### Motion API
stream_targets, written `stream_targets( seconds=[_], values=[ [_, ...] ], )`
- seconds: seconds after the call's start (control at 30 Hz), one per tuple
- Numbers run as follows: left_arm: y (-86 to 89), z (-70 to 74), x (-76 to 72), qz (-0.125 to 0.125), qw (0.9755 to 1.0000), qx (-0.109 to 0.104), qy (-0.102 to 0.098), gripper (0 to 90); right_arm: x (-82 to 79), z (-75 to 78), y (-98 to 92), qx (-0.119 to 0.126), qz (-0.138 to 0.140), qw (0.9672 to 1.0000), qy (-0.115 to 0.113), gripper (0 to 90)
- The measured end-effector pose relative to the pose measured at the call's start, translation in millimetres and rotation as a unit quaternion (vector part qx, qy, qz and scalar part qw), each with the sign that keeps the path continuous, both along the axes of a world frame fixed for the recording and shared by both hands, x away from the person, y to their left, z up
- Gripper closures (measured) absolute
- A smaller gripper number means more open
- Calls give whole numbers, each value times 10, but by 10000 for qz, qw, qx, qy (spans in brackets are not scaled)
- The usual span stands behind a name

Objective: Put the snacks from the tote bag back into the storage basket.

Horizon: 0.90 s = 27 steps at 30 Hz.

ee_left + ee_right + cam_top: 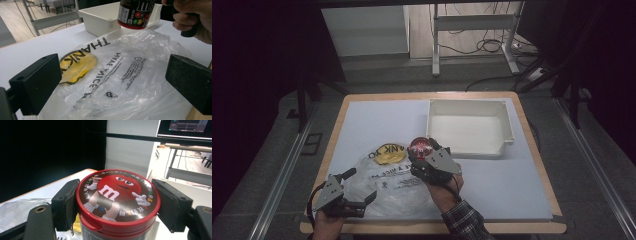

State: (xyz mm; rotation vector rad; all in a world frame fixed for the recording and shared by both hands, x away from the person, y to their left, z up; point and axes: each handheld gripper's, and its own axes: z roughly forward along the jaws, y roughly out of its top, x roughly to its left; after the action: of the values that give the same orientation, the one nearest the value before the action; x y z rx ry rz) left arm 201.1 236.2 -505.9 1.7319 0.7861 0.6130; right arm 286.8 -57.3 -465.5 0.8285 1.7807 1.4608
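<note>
A dark candy jar with a red lid (117,197) is clamped between the pads of my right gripper (116,205) and hangs above the far edge of a crumpled clear plastic bag (384,177). The jar (420,148) shows in the high view just left of the white tray, and its underside (135,15) shows in the left gripper view. My left gripper (362,186) rests at the bag's near left corner, jaws wide apart, with the bag (120,75) lying between and beyond them. The bag carries black print and a yellow patch (78,66).
A white rectangular tray (504,127) stands at the back right of the white board (512,185). The wooden table edge (432,228) runs along the front. A metal table frame (472,22) and cables lie on the floor beyond.
</note>
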Motion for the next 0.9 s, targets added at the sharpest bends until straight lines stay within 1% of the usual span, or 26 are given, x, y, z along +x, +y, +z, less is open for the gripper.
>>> stream_targets(
  seconds=[0.2,0.6,0.9],
  values=[
    [-2,0,0,-1,10000,7,0,4,17,21,-104,-34,-120,9999,-15,263],
    [2,1,0,10,10000,12,-3,4,92,6,-323,-82,-432,9990,8,263],
    [6,2,-1,9,10000,3,-5,4,166,-4,-445,-97,-586,9982,33,263]
  ],
)
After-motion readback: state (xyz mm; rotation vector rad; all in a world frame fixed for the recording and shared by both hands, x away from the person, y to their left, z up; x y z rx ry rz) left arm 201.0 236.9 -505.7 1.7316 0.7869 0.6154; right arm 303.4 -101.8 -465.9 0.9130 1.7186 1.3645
